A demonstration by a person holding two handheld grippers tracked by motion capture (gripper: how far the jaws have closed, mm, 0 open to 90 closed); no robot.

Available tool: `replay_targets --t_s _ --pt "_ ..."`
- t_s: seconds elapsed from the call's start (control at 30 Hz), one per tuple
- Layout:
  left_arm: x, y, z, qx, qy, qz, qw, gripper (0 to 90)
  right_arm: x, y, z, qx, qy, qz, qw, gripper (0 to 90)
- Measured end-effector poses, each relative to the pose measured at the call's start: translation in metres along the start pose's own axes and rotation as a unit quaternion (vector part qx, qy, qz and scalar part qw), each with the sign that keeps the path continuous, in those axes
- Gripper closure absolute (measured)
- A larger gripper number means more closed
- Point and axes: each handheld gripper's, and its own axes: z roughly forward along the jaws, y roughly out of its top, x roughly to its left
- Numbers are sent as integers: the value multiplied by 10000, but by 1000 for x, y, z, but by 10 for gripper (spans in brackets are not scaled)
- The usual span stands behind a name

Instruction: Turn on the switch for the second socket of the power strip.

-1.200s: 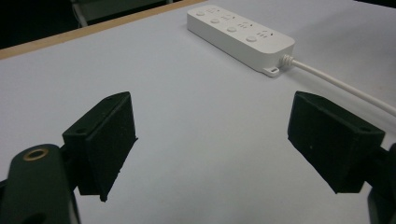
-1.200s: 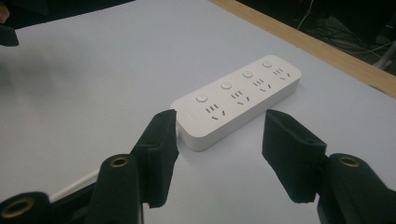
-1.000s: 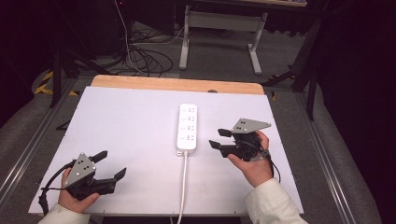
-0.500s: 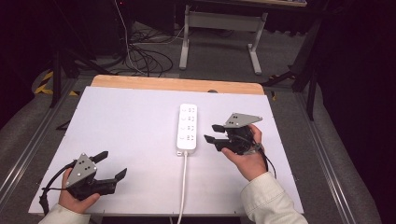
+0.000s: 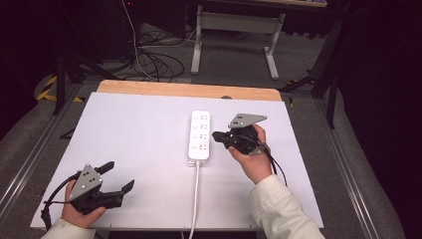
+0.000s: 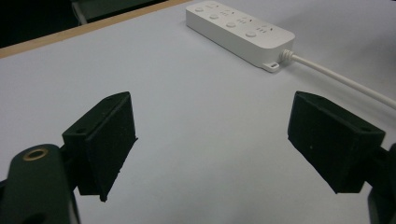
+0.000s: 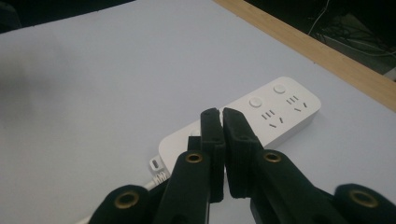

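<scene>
A white power strip (image 5: pixel 198 137) lies lengthwise in the middle of the white table top, its white cable (image 5: pixel 194 199) running to the near edge. My right gripper (image 5: pixel 217 136) is shut with nothing between its jaws, its tip right beside the strip's right side. In the right gripper view the closed gripper (image 7: pixel 218 113) hovers over the power strip (image 7: pixel 275 113), near its buttons. My left gripper (image 5: pixel 118 177) rests at the near left of the table, open and empty. In the left gripper view the wide-apart left gripper (image 6: pixel 210 135) faces the power strip (image 6: pixel 239 32) farther off.
The white table top (image 5: pixel 124 134) has a wooden strip (image 5: pixel 189 90) along its far edge. Beyond it, on the floor, stand a metal table frame (image 5: pixel 234 30) and a tangle of cables (image 5: pixel 149 55). Grey rails run along both sides of the table.
My right gripper has moved left toward the power strip and its jaws have closed. The left gripper has stayed where it was, open.
</scene>
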Motion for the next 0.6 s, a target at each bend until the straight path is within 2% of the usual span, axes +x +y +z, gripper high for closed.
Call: replay_targets --t_s 0.1,0.17,0.27,0.6 --pt "1 0 0 -1 6 17 10000 158 -6 1 13 -44 51 192 9998 900" --pt "1 0 0 3 -2 23 10000 158 -7 1 16 -36 44 174 9998 900" --pt "1 0 0 -2 -6 14 10000 158 -7 2 30 40 23 81 10000 900" --pt "2 0 0 7 -5 12 10000 158 -11 -1 57 163 -79 58 9998 900"
